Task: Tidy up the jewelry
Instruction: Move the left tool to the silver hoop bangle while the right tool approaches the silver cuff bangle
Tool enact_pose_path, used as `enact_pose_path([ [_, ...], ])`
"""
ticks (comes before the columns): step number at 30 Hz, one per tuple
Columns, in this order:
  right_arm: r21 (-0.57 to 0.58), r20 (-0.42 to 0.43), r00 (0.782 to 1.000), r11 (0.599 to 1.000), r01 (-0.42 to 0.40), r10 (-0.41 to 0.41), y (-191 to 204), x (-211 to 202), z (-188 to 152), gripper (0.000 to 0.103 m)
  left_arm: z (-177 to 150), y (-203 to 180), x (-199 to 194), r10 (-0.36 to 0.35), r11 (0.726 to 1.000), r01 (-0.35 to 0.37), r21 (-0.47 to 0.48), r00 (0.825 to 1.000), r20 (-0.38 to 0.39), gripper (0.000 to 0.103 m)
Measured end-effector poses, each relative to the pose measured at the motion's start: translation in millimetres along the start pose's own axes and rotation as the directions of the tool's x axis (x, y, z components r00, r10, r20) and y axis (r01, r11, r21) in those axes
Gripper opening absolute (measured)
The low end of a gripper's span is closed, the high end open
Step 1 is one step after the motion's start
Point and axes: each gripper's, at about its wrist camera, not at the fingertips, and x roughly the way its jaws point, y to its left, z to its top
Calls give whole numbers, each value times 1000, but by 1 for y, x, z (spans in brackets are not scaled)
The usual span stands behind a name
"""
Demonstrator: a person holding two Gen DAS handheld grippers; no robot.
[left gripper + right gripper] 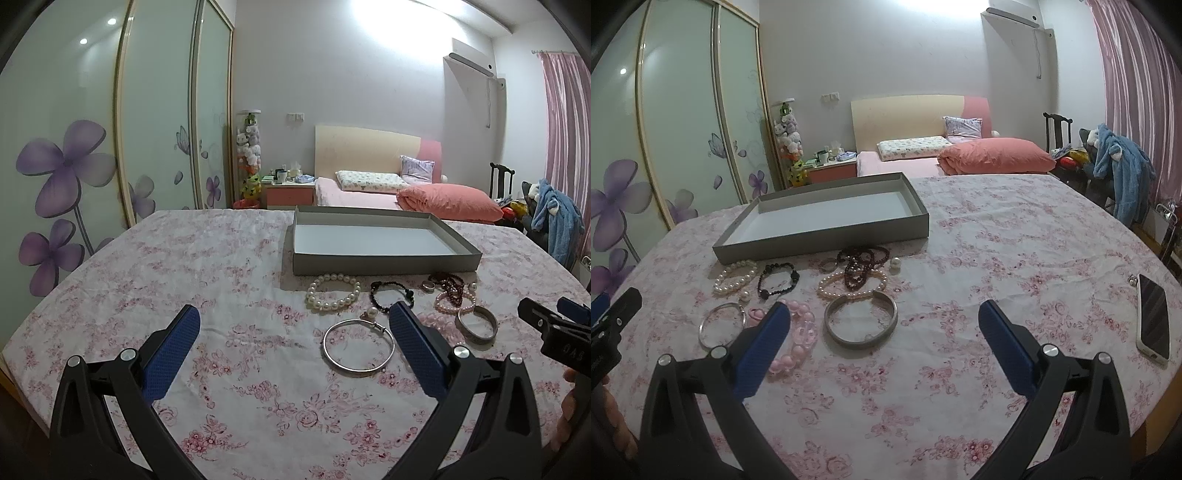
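An empty grey box (384, 264) (827, 240) lies on the flowered tablecloth. In front of it lie a white pearl bracelet (333, 292) (735, 281), a black bead bracelet (388, 295) (778, 285), dark red beads (862, 266), a pink pearl bracelet (851, 285), a thin silver bangle (358, 348) (722, 329), a wide silver cuff (476, 325) (861, 324) and a pink chunky bracelet (798, 339). My left gripper (295, 321) is open and empty, near the bangle. My right gripper (882, 314) is open and empty, over the cuff.
A phone (1153, 317) lies near the table's right edge. A small ring (827, 265) and a loose pearl (895, 266) lie by the beads. A bed (406, 192), wardrobe doors (74, 147) and a chair with clothes (1115, 166) stand beyond the table.
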Motion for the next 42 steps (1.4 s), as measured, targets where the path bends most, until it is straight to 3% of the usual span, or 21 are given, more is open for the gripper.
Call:
enact_pose_path([
  [4, -38, -48, 999, 999, 8, -10, 2, 13, 1, 99, 0, -2, 7, -2, 1000, 3, 18, 1000, -24, 101],
  [8, -100, -151, 988, 995, 9, -24, 7, 37, 2, 96, 0, -5, 21, 2, 998, 3, 56, 997, -80, 101],
  [16, -120, -334, 942, 992, -28, -14, 9, 84, -4, 88, -6, -18, 52, -8, 990, 38, 135, 976, -217, 101],
  [20, -125, -342, 940, 992, -34, -11, 12, 92, -2, 87, -9, -21, 69, -23, 988, 67, 139, 955, -296, 101],
  [23, -131, -349, 937, 991, -42, -7, 15, 97, 2, 85, -12, -21, 82, -49, 988, 100, 121, 929, -367, 101],
  [27, -145, -349, 937, 988, -60, 6, 18, 97, 7, 65, -13, -25, 97, -73, 986, 130, 103, 897, -437, 101],
  [28, -138, -354, 935, 989, -55, 2, 15, 98, 9, 65, -12, -26, 98, -77, 986, 135, 101, 892, -445, 101],
  [38, -118, -346, 938, 993, -32, -11, 4, 97, 10, 65, -13, -45, 115, -89, 981, 162, 109, 867, -490, 101],
  [42, -121, -348, 938, 992, -35, -9, 6, 97, 10, 65, -8, -41, 117, -93, 983, 156, 96, 875, -475, 87],
])
